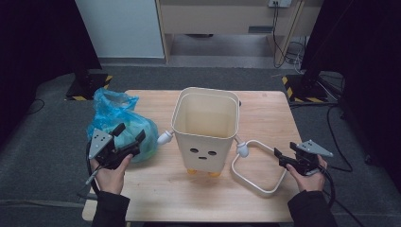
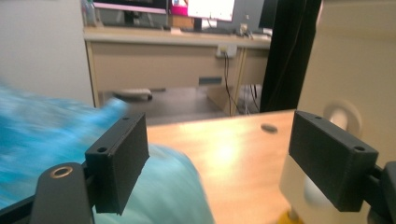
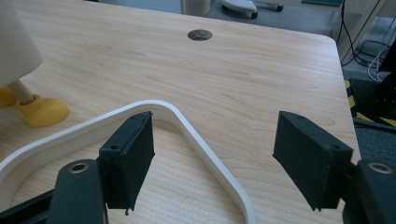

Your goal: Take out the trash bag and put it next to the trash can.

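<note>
High view: blue bag [image 1: 120,124] touching left tool [image 1: 128,135]

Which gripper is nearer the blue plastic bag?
Left. The left gripper is right at the blue plastic bag, fingers open. The right gripper is across the table by the white loop handle.

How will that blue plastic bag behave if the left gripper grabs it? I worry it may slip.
The blue bag looks thin and crinkled, so probably floppy, sagging around whatever fills it. Its knotted top likely gives the open left gripper the surest pinch; the bulging side may slide.
</note>
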### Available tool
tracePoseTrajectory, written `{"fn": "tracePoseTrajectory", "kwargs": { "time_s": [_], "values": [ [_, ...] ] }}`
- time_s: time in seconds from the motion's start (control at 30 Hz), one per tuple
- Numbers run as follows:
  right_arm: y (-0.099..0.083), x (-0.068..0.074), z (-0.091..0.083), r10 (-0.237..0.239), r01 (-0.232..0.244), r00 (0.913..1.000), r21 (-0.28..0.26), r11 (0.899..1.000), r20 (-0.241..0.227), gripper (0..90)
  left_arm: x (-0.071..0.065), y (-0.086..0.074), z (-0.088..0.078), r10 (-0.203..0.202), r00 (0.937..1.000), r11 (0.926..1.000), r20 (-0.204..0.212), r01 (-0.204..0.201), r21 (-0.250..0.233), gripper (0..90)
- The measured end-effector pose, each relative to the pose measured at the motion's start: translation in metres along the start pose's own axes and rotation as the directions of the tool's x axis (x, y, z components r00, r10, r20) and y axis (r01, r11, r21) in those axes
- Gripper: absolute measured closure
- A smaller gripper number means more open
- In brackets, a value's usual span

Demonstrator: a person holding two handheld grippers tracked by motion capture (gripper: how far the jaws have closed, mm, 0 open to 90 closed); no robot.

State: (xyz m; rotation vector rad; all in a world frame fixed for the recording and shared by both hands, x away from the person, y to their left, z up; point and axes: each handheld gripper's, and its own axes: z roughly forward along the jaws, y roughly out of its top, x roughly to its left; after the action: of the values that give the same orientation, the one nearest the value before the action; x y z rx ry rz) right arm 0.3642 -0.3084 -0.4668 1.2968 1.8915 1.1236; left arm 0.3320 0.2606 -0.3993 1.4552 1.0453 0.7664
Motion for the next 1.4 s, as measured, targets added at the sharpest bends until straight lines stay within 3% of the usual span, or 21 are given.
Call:
{"fn": "tracePoseTrajectory", "kwargs": {
  "time_s": [0.23, 0.47, 0.67, 0.87, 0.97, 1.07, 1.13, 1.17, 1.23, 1.3, 1.37, 1.4],
  "values": [
    [-0.001, 0.002, 0.001, 0.007, -0.007, 1.0, 0.01, 1.0, -0.005, 29.1, -0.003, -0.025, 0.004, 0.026, 0.9992, 0.9964, 0.029, -0.028, 0.08, 18.8],
    [-0.003, 0.001, 0.001, 0.007, -0.007, 1.0, 0.02, 1.0, -0.006, 30.4, -0.01, -0.05, 0.004, 0.041, 0.997, 0.9867, 0.065, -0.051, 0.154, 18.7],
    [-0.008, -0.002, 0.002, 0.003, -0.003, 1.0, 0.044, 0.999, 0.005, 32.1, -0.013, -0.075, 0.004, 0.052, 0.9936, 0.9672, 0.101, -0.075, 0.243, 18.0],
    [-0.012, -0.004, 0.002, -0.004, 0.003, 0.9999, 0.065, 0.998, 0.013, 33.6, -0.01, -0.094, 0.008, 0.054, 0.9922, 0.9413, 0.112, -0.088, 0.326, 16.9],
    [-0.015, -0.007, 0.003, -0.002, 0.001, 0.9997, 0.069, 0.998, 0.025, 34.1, -0.007, -0.102, 0.009, 0.065, 0.9911, 0.9246, 0.116, -0.104, 0.367, 16.1],
    [-0.019, -0.01, 0.003, -0.003, 0.0, 0.9995, 0.092, 0.996, 0.032, 34.5, -0.003, -0.109, 0.01, 0.083, 0.9907, 0.9032, 0.108, -0.121, 0.412, 15.1],
    [-0.021, -0.012, 0.004, 0.017, -0.02, 0.9993, 0.102, 0.995, 0.034, 34.5, -0.001, -0.113, 0.011, 0.074, 0.9923, 0.8933, 0.1, -0.11, 0.436, 14.8],
    [-0.023, -0.014, 0.005, 0.005, -0.009, 0.9993, 0.114, 0.993, 0.038, 34.5, 0.0, -0.116, 0.011, 0.071, 0.9933, 0.8834, 0.092, -0.105, 0.457, 14.7],
    [-0.025, -0.017, 0.005, 0.028, -0.033, 0.9988, 0.125, 0.992, 0.041, 34.9, 0.0, -0.119, 0.012, 0.065, 0.9942, 0.8724, 0.086, -0.099, 0.479, 14.0],
    [-0.027, -0.018, 0.007, 0.033, -0.039, 0.9983, 0.133, 0.99, 0.047, 35.6, 0.001, -0.122, 0.012, 0.08, 0.9928, 0.8527, 0.089, -0.114, 0.51, 13.6],
    [-0.029, -0.021, 0.007, 0.029, -0.035, 0.9984, 0.145, 0.989, 0.049, 37.2, 0.001, -0.124, 0.014, 0.086, 0.9919, 0.8402, 0.093, -0.123, 0.528, 12.9],
    [-0.03, -0.021, 0.008, 0.048, -0.054, 0.9979, 0.153, 0.987, 0.042, 37.8, 0.001, -0.125, 0.015, 0.086, 0.9918, 0.8378, 0.094, -0.123, 0.532, 12.7]
  ]
}}
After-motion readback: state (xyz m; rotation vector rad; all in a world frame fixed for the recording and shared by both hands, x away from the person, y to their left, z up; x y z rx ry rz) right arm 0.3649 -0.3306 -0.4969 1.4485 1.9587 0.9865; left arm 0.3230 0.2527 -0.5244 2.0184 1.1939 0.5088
